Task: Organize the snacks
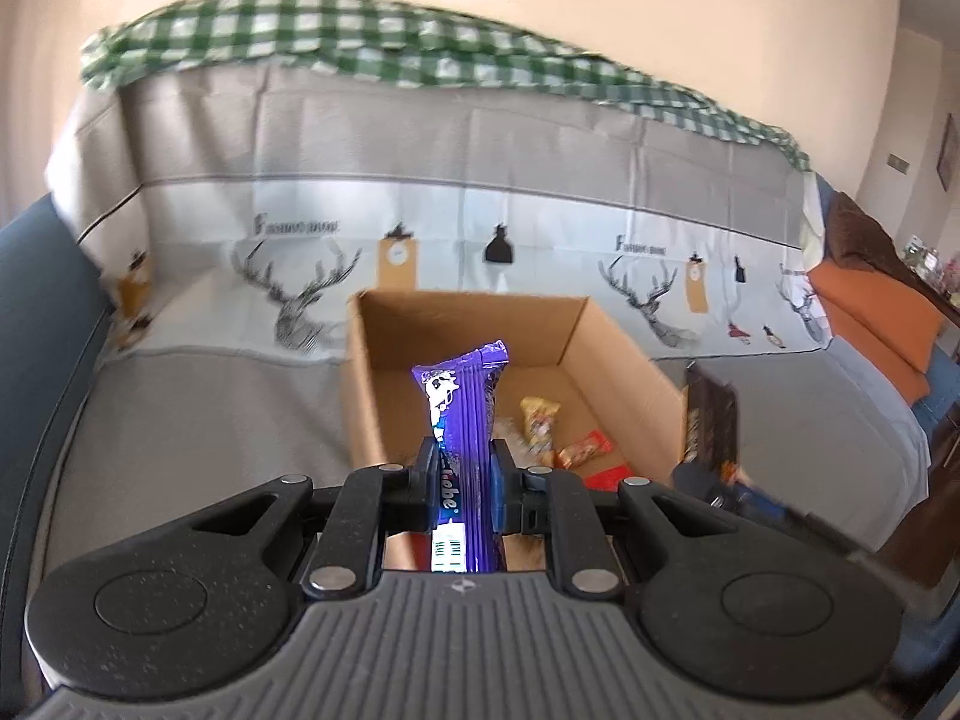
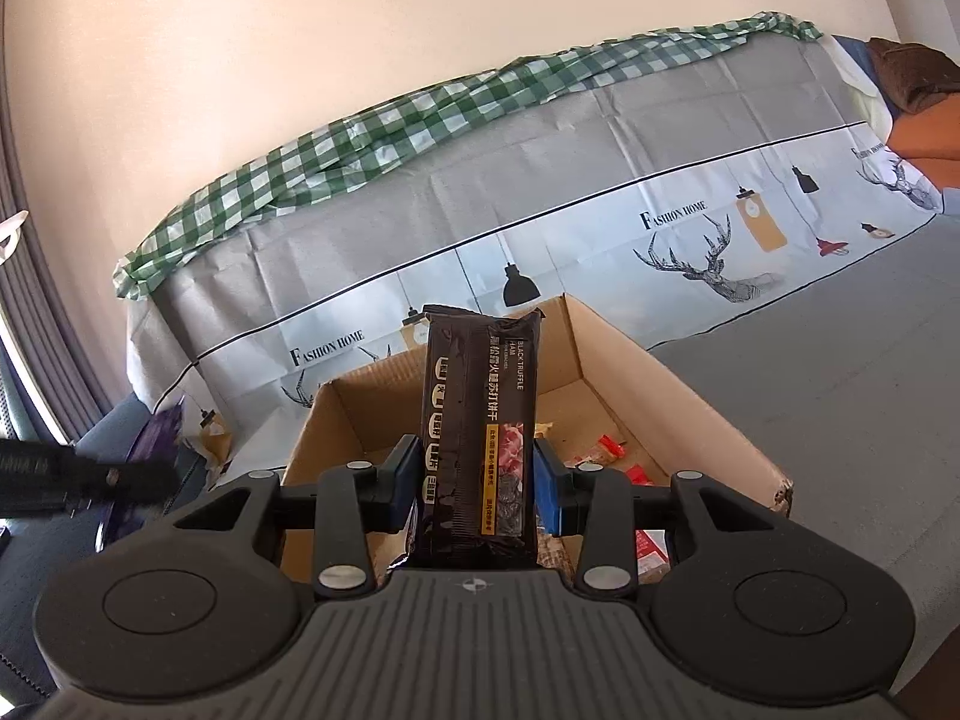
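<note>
My left gripper (image 1: 465,471) is shut on a purple snack bar (image 1: 465,402), which stands upright above the near end of an open cardboard box (image 1: 624,354). Inside the box lie a yellow-wrapped snack (image 1: 540,423) and an orange-red packet (image 1: 585,450). In the right wrist view my right gripper (image 2: 477,474) is shut on a dark brown cracker pack (image 2: 480,420) held upright over the same box (image 2: 708,414). That pack also shows blurred in the left wrist view at the box's right side (image 1: 711,420). The purple bar (image 2: 156,438) and left gripper appear at the left edge of the right wrist view.
The box sits on a sofa seat under a grey cover (image 1: 198,420) printed with deer and lamps. A green checked cloth (image 1: 372,42) lies along the sofa's top. Orange cushions (image 1: 876,324) lie at the far right. A dark armrest (image 1: 36,312) stands on the left.
</note>
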Tool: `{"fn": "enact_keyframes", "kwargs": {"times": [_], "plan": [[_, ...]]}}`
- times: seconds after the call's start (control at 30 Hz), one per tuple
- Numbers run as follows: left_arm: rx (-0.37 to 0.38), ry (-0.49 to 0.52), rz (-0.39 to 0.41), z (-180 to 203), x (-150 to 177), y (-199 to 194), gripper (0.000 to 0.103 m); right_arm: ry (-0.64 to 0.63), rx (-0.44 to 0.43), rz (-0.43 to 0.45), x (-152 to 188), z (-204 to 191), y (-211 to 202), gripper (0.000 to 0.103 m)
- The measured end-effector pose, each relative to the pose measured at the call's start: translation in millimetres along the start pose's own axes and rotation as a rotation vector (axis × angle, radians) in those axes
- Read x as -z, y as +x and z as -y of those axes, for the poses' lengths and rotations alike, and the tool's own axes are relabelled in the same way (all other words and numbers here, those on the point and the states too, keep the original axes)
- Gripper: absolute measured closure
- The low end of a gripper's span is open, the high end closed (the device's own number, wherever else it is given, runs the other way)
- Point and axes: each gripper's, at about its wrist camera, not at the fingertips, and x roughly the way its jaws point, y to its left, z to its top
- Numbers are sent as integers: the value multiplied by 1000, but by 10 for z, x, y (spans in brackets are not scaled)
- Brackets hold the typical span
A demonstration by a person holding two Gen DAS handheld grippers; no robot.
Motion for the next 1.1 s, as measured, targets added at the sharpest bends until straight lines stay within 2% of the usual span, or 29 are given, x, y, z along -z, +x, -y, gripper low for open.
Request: {"fn": "enact_keyframes", "kwargs": {"times": [0.07,0.23,0.27,0.3,0.33,0.37,0.47,0.6,0.7,0.73,0.83,1.1], "plan": [[13,16,19,90,-128,63,86,6,15,13,-11,0,33,62],[49,19,85,292,-530,183,84,47,127,90,-21,19,112,61],[56,16,94,325,-587,189,80,50,137,94,-21,17,134,59],[68,16,99,358,-628,190,65,49,145,96,-19,20,147,59],[76,19,104,383,-642,183,52,48,145,95,-16,23,156,53],[79,25,111,408,-639,162,49,45,138,93,-17,23,161,45],[78,28,96,422,-515,118,45,38,126,114,-8,34,116,28],[55,-17,43,310,-212,64,40,43,125,115,-19,56,111,23],[27,-33,23,234,-24,-21,27,39,121,105,-25,47,120,19],[18,-34,26,222,17,-59,23,34,116,101,-30,36,122,16],[4,-31,47,200,93,-171,18,19,100,85,-30,7,111,12],[-34,-37,90,239,194,-444,13,0,96,42,-24,-61,-68,3]]}}
